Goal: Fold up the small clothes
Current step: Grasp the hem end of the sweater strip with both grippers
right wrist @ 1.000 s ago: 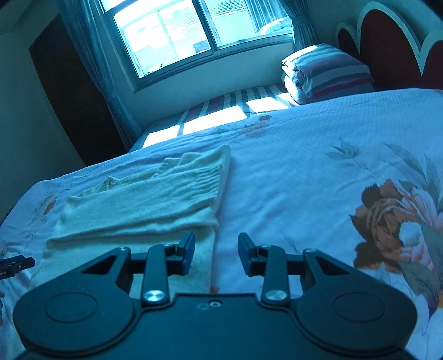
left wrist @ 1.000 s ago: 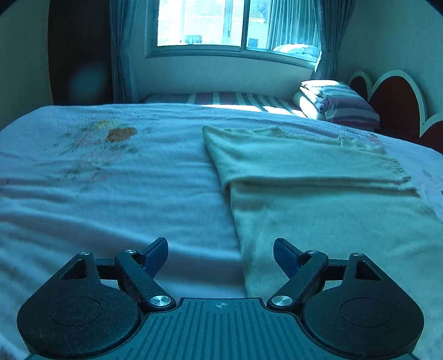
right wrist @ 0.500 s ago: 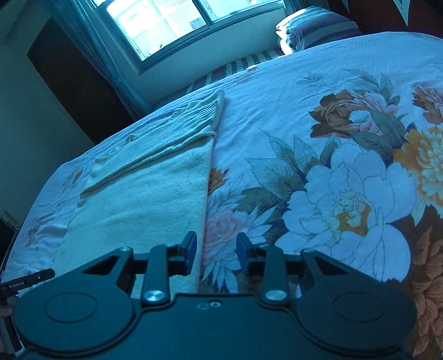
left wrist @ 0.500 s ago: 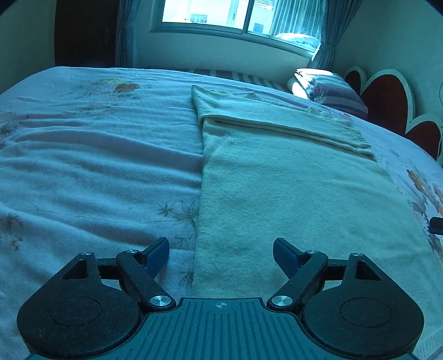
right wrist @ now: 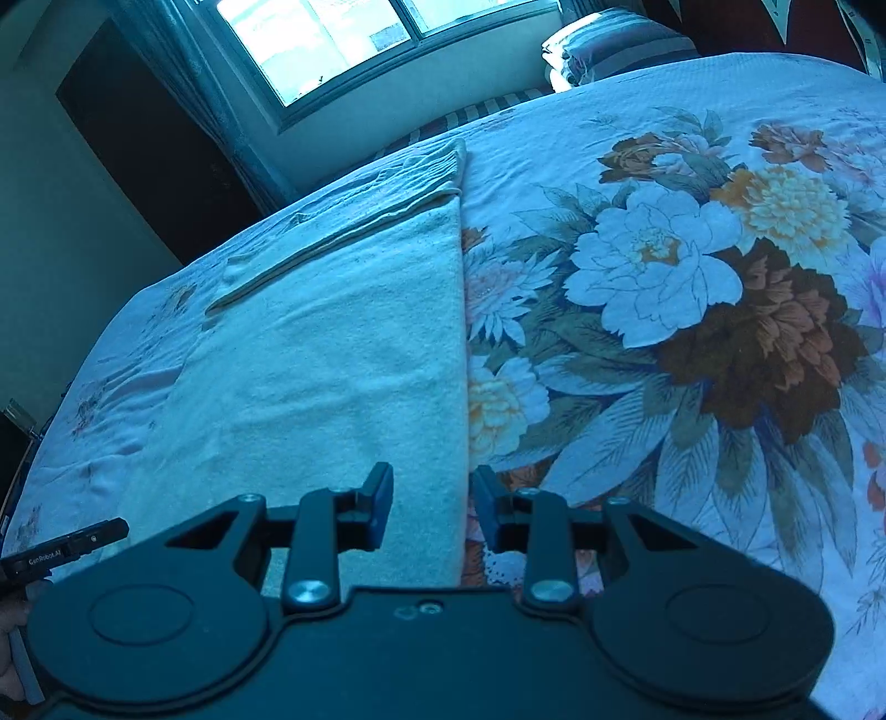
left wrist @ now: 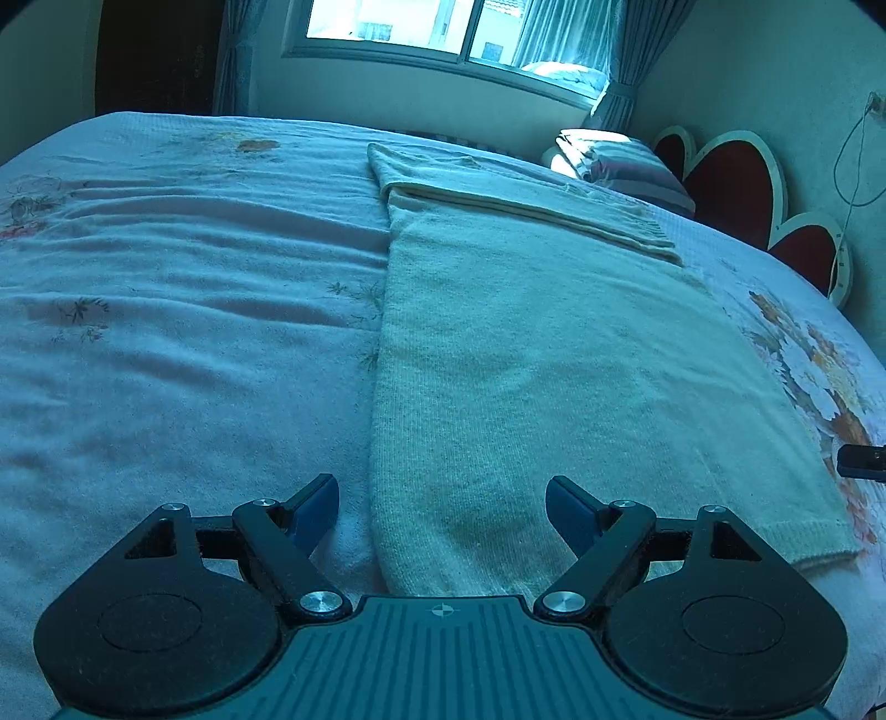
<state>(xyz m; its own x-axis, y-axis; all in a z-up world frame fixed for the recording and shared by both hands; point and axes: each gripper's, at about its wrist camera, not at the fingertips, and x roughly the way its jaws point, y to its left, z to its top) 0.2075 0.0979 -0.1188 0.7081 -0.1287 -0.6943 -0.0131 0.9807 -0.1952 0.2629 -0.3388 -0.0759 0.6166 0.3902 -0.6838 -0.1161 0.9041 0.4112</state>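
Note:
A cream knit garment lies flat on the bed, its far end folded over in a band. My left gripper hovers open and wide above the near left part of the garment, nothing between its fingers. In the right wrist view the same garment fills the left half. My right gripper hangs over the garment's straight right edge with its jaws a narrow gap apart and nothing pressed between the pads. Each gripper's tip shows at the edge of the other's view.
The floral bedspread stretches wide to the right of the garment, and a wrinkled pale part to its left. Folded striped bedding sits by the red scalloped headboard. A window is behind the bed.
Both grippers have drawn back along the garment from its folded far end toward its near hem. The garment itself has not moved, and both jaws kept their gaps.

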